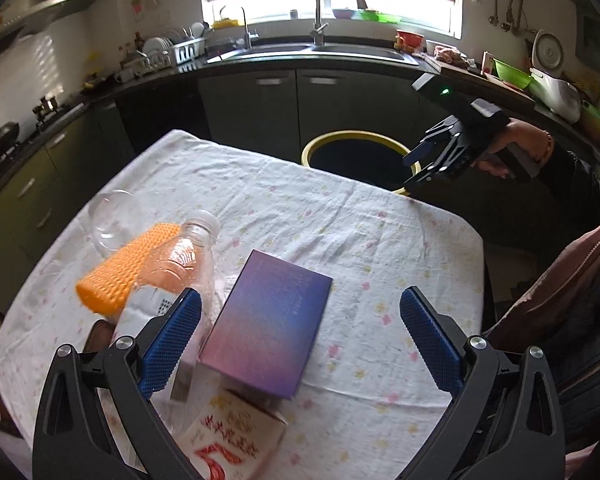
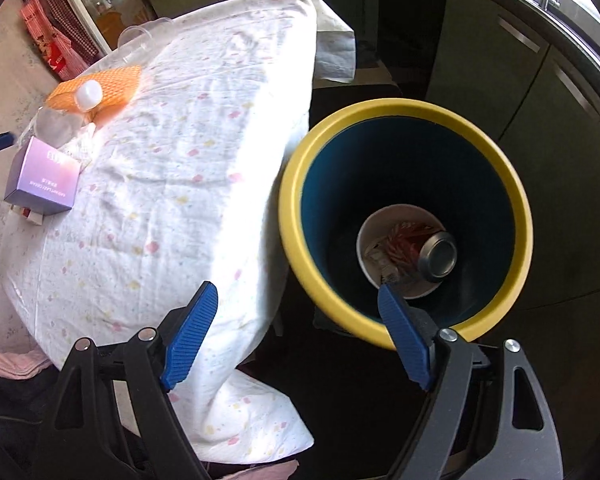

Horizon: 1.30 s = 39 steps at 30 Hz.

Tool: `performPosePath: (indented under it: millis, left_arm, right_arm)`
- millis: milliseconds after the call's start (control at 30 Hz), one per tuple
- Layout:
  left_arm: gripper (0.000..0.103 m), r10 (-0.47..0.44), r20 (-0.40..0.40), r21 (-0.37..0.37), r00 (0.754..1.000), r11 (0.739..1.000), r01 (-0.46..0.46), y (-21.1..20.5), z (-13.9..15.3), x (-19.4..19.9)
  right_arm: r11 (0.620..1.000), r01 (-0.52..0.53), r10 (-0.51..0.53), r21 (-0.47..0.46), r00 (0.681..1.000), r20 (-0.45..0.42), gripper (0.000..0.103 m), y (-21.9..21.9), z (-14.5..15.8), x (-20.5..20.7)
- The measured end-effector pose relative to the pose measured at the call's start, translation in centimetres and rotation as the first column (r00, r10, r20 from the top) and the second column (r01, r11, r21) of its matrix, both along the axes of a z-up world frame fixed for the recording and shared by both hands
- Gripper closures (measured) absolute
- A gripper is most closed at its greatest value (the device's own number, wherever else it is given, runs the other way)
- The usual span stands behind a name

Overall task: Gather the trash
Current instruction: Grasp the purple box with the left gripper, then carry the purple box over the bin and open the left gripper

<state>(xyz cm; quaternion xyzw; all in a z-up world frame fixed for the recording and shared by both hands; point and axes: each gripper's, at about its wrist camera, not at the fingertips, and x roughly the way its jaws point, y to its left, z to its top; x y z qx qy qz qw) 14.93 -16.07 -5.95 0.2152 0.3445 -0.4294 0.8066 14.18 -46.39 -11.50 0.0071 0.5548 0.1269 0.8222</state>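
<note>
Between my left gripper's (image 1: 300, 340) wide-open, empty jaws lies the purple carton (image 1: 266, 324) (light, stiff, slick), best pinched across its long edges, while my right gripper (image 2: 296, 336) hangs open and empty at the yellow-rimmed bin's (image 2: 495, 152) seven o'clock.

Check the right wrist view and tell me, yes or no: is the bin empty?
No: inside the yellow-rimmed bin lie a white paper bowl and a metal can.

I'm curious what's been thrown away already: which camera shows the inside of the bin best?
The right wrist view: it looks down into the bin, showing a can and wrappers. The left wrist view shows only its yellow rim.
</note>
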Motion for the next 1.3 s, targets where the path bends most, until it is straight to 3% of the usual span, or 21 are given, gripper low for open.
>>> performPosePath:
  millis: [200, 467, 567, 1000, 1300]
  left_arm:
    - [0.01, -0.02, -0.019, 0.051, 1.0, 0.998, 0.021, -1.2, -1.9, 1.2]
    - [0.038, 0.004, -0.019, 0.102, 1.0, 0.995, -0.002, -1.9, -3.7, 1.6]
    - [0.043, 0.027, -0.011, 0.109, 1.0, 0.994, -0.026, -1.8, -4.1, 1.5]
    - [0.046, 0.135, 0.025, 0.061, 0.991, 0.989, -0.136, -3.7, -2.5, -0.2]
    - [0.047, 0.077, 0.014, -0.042, 0.997, 0.996, -0.076, -10.5, 0.6, -0.1]
  right_arm:
    - [0.999, -0.007, 0.007, 0.037, 1.0, -0.005, 0.025, 0.0, -0.1, -0.4]
    - [0.998, -0.022, 0.023, 0.062, 1.0, -0.008, 0.025, 0.9, -0.9, -0.2]
    - [0.998, -0.016, 0.016, 0.067, 1.0, -0.002, 0.025, 0.8, -1.0, -0.5]
    - [0.981, 0.106, -0.118, 0.166, 0.991, 0.068, 0.025, -1.3, -1.3, -4.6]
    - [0.943, 0.239, -0.268, 0.231, 0.958, 0.102, 0.025, -5.4, -1.2, -9.0]
